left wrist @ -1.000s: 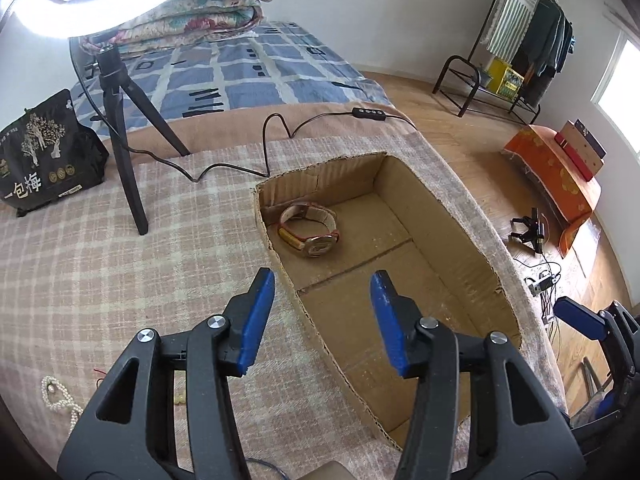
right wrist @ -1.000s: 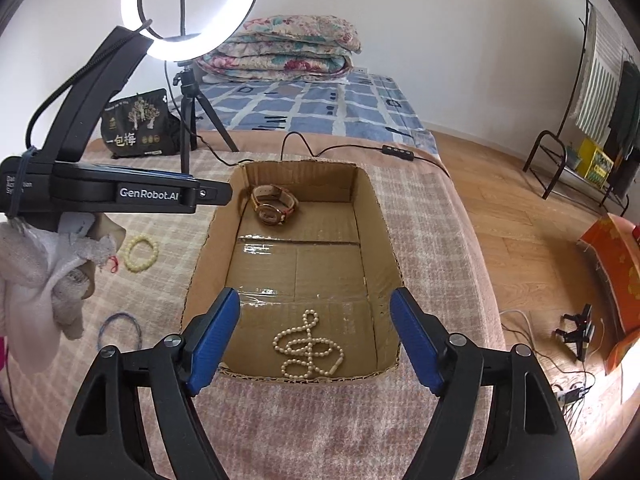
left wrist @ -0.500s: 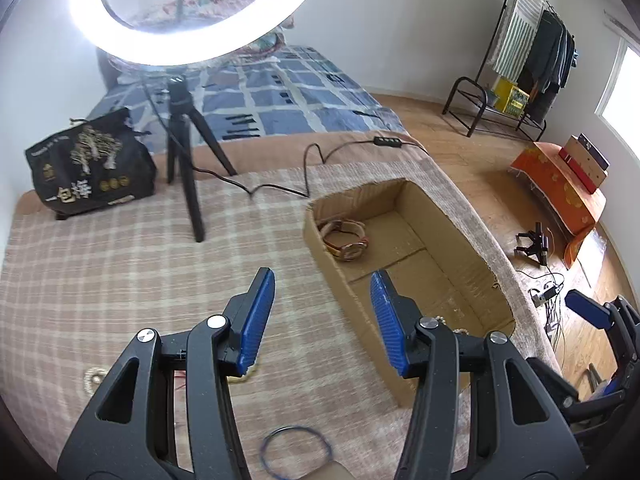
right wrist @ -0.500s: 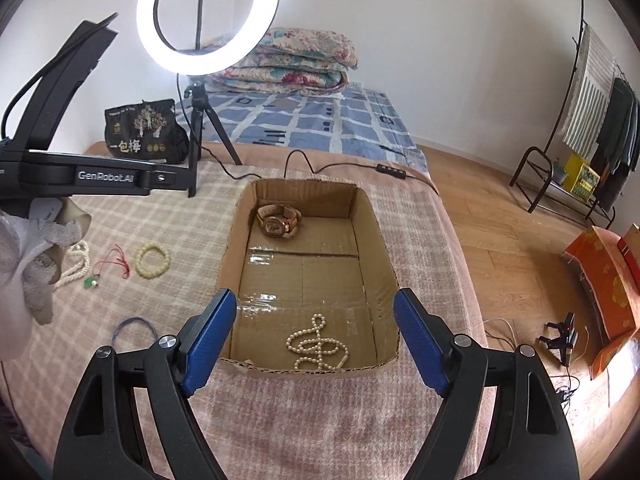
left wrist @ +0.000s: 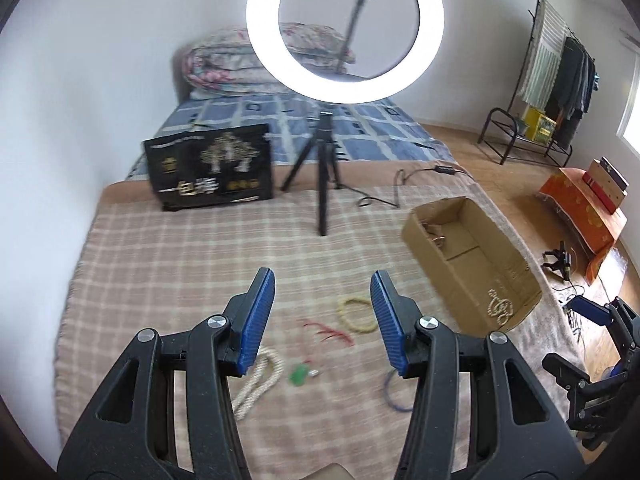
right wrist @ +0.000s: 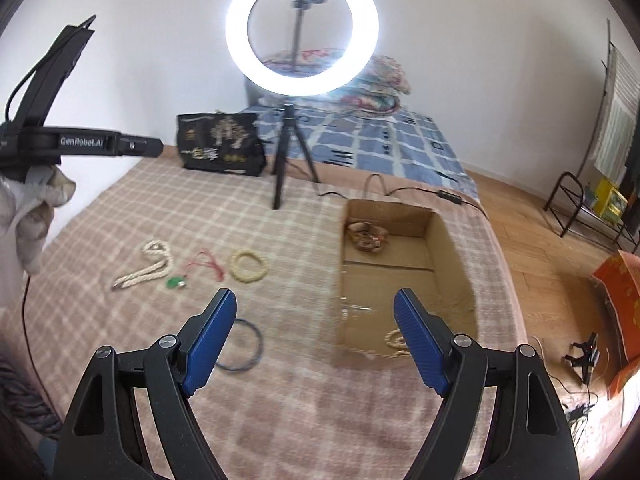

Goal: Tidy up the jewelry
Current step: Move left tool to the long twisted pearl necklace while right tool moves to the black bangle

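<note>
An open cardboard box (left wrist: pixel 506 268) (right wrist: pixel 448 248) lies on the checked blanket, with a watch (right wrist: pixel 366 236) at its far end and a pearl necklace (left wrist: pixel 498 306) at its near end. Left of the box the blanket carries a yellow bead bracelet (left wrist: pixel 356 314) (right wrist: pixel 248 266), a red cord with a green pendant (left wrist: pixel 298 374) (right wrist: pixel 176 282), a white bead necklace (left wrist: pixel 260 380) (right wrist: pixel 148 266) and a blue ring (left wrist: pixel 394 394) (right wrist: pixel 244 344). My left gripper (left wrist: pixel 322 292) hangs open and empty above these pieces. The right gripper (right wrist: pixel 316 300) is open wider and empty, between the blue ring and the box.
A ring light on a tripod (left wrist: pixel 326 176) and a black bag (left wrist: pixel 210 166) stand at the blanket's far side; the light's cable (right wrist: pixel 400 190) runs behind the box. A gloved hand (right wrist: pixel 32 216) carries the left gripper. Beyond the bed's right edge lie wooden floor and a clothes rack (left wrist: pixel 560 80).
Both grippers have drawn up and back from the box. The left one swung left, from over the box to above the loose jewelry. Neither jaw gap has changed.
</note>
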A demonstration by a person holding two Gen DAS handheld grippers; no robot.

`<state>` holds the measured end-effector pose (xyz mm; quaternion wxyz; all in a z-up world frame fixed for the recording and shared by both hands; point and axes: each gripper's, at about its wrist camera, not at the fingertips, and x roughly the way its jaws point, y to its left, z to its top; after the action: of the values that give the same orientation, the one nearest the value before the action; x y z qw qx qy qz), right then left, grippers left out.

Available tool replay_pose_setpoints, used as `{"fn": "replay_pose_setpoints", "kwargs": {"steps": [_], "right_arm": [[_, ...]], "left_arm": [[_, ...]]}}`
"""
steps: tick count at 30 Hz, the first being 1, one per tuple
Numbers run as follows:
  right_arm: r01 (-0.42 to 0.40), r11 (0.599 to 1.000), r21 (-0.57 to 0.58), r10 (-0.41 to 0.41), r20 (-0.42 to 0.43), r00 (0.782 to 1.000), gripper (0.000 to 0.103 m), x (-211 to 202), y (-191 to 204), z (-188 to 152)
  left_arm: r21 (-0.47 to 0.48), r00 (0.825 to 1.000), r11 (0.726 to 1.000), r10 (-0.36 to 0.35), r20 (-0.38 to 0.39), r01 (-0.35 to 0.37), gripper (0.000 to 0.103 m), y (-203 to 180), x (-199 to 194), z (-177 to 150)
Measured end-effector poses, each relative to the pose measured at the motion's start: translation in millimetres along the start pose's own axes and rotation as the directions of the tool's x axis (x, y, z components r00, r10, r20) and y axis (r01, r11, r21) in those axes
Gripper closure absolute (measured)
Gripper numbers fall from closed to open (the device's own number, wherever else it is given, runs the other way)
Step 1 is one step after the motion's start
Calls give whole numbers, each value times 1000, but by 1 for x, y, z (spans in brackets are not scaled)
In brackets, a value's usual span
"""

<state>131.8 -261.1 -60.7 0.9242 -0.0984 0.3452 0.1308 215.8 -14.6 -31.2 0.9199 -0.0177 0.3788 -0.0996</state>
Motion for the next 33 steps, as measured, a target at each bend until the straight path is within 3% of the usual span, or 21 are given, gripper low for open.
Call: {"fn": "replay_pose_setpoints", "kwargs": {"steps": [7,13,18,28,33], "right_arm": [[-41,995,-92,45,53,998,22,4,53,-19],[-128,980,-154,123,-39,992,22,30,80,-36],[-165,963,-214,139,-129,982,22,52,92,-49],[-238,950,-199,188,-244,952,23,88,85,-58],[-274,941,-198,211,-290,933,34,101,86,-62]], "left_arm": [[-75,998,996,37,-45,-40,52,67,-14,-42],[-112,990,993,22,-137,-37,52,98,11,-79],[-99,978,995,3,-211,-25,56,103,37,-97],[12,942,1000,-18,-334,24,56,78,88,-118],[95,929,995,25,-370,11,56,67,111,-122]]}}
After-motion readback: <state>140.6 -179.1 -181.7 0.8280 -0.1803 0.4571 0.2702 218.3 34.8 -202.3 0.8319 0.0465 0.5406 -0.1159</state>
